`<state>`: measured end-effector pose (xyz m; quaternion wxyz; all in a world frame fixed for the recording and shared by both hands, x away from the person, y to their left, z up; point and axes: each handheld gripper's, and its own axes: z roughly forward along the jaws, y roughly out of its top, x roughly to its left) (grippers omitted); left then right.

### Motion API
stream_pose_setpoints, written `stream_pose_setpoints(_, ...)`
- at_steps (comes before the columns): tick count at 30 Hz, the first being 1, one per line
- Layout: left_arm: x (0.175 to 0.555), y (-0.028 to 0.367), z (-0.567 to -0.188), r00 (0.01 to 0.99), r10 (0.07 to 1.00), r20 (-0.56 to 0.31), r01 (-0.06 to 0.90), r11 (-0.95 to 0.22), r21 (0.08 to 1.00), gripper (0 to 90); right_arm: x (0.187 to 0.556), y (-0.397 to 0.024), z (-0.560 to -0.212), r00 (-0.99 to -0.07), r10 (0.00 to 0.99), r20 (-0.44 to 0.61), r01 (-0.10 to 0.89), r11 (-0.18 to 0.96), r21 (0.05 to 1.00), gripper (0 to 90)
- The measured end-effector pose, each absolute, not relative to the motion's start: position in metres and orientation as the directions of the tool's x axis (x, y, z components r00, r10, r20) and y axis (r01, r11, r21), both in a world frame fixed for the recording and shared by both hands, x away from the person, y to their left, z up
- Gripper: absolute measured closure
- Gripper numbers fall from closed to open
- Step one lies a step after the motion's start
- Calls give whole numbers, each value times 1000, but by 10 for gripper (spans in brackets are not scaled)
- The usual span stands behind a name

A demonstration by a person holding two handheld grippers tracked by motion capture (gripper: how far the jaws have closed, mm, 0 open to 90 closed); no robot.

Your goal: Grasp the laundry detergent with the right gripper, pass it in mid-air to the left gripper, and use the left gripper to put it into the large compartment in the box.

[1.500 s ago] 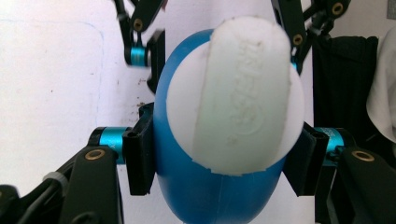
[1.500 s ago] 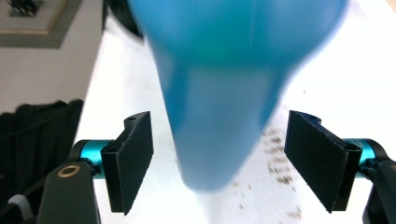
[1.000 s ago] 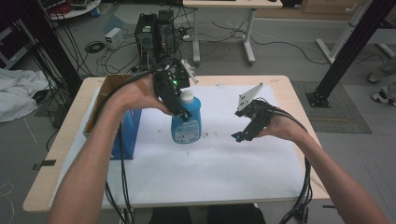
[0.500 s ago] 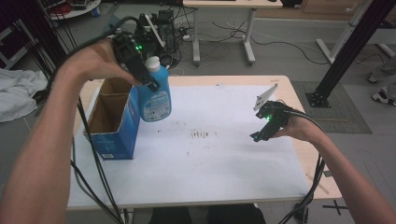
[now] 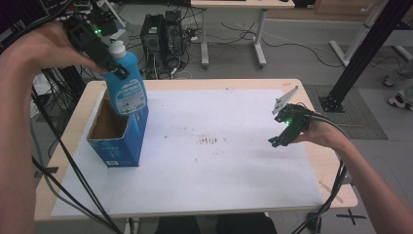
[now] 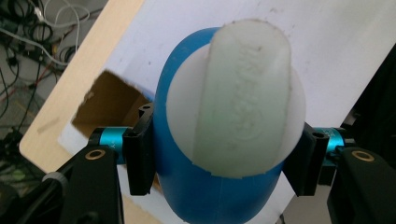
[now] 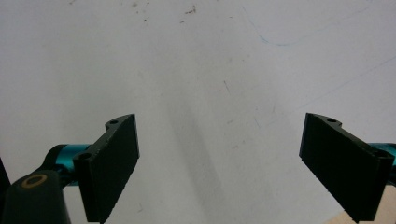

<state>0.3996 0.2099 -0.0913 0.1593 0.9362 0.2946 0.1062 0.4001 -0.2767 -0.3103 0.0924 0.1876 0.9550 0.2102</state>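
The left gripper [image 5: 113, 68] holds a blue bottle [image 5: 127, 90] with a white cap [image 5: 117, 48]; its two black jaws press on the upper part of the bottle, one on each side, as the left gripper view shows clearly [image 6: 224, 161]. The bottle is in the air and a little tilted, above the open top of a blue cardboard box [image 5: 117, 141] which stands on the left part of the table [image 5: 78, 124]. The lower part of the bottle is in front of the far edge of the box; I cannot tell if it touches the box. The right gripper [image 5: 278, 140] is well apart from them, low over the white sheet [image 5: 219, 180] near the right edge of the table. Its jaws stand wide apart and nothing is between them, only the white sheet below [image 7: 219, 154].
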Motion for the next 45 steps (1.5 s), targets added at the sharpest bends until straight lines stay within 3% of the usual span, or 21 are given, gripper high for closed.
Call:
stream_pose_setpoints(17,404,248,-114,757,646,94,587,-737,336,382,396,-289,-306,-907,407,-107,330,846,419,112)
stream_pose_setpoints(45,416,267,-219,751,660,20,632,-728,266,382,394,-281,-315,-914,394,-99,327,858,397,111)
